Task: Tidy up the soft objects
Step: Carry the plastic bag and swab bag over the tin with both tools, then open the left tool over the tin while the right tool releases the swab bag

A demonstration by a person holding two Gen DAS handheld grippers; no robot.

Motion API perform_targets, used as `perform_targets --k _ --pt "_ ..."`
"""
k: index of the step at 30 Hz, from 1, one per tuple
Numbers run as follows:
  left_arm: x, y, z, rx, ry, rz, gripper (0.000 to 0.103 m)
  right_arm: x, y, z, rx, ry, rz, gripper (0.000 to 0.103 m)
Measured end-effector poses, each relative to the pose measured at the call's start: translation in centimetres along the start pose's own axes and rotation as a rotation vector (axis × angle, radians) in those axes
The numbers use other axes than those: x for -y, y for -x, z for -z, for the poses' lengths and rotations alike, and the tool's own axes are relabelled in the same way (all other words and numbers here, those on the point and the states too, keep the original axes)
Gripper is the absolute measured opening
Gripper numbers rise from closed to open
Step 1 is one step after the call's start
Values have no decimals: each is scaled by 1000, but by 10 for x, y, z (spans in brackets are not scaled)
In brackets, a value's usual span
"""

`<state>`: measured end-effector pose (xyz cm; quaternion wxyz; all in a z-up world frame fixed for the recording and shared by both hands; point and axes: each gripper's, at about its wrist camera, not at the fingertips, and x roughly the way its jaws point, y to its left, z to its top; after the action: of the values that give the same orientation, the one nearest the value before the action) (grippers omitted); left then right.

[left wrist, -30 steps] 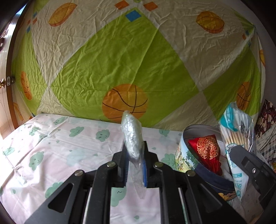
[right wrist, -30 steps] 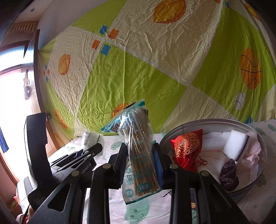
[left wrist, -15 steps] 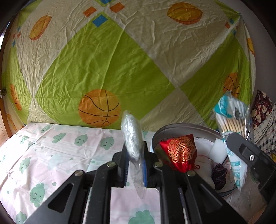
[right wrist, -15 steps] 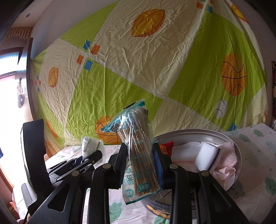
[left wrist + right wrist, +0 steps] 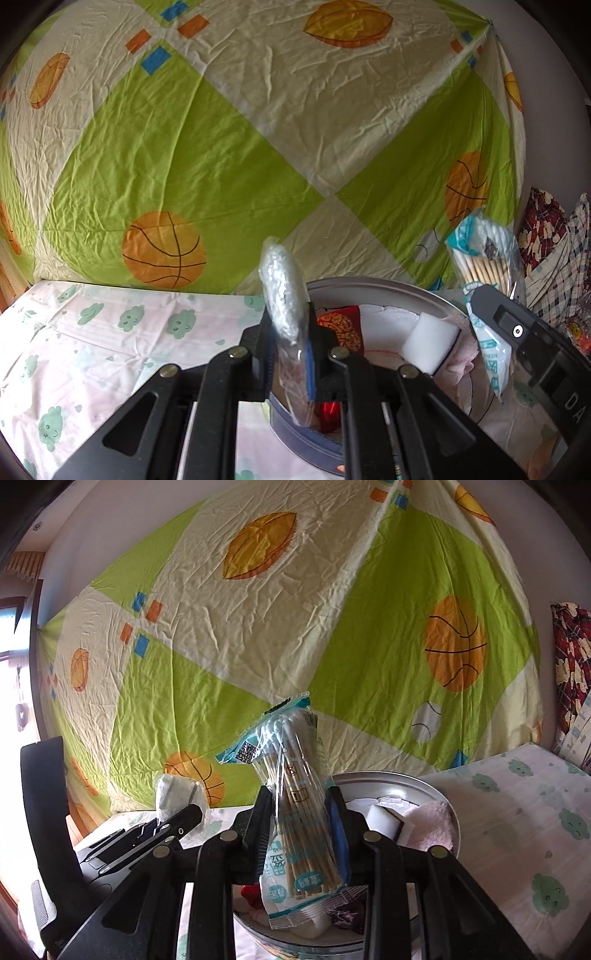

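L gripper (image 5: 291,350) was clenched on a thin clear plastic packet w/ white pad (image 5: 282,295), R gripper (image 5: 301,823) on a clear bag of wooden cotton swabs (image 5: 295,797), both above the round metal tin (image 5: 439,797); risk: slick film slipping from the pads, or grippers colliding over the rim.

The left gripper (image 5: 290,354) has its jaws clamped on a clear plastic packet (image 5: 282,295) standing upright. Behind it a round tin (image 5: 388,286) holds a red pouch (image 5: 341,328), white sponge (image 5: 428,341) and pink cloth (image 5: 461,363).
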<state>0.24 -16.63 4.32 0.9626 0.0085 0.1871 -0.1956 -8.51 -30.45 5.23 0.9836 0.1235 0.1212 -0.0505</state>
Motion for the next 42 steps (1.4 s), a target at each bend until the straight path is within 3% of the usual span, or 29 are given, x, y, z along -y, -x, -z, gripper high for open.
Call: perform_targets --k 16,28,42 --pt "45 -29 1 -20 -27 66 11 49 -11 -14 15 -47 140 32" --pt "64 -53 7 -63 -51 72 11 74 -34 -17 -13 -59 219 32" --pt "67 -72 12 -123 -43 73 11 85 -59 -12 -90 -114 183 32"
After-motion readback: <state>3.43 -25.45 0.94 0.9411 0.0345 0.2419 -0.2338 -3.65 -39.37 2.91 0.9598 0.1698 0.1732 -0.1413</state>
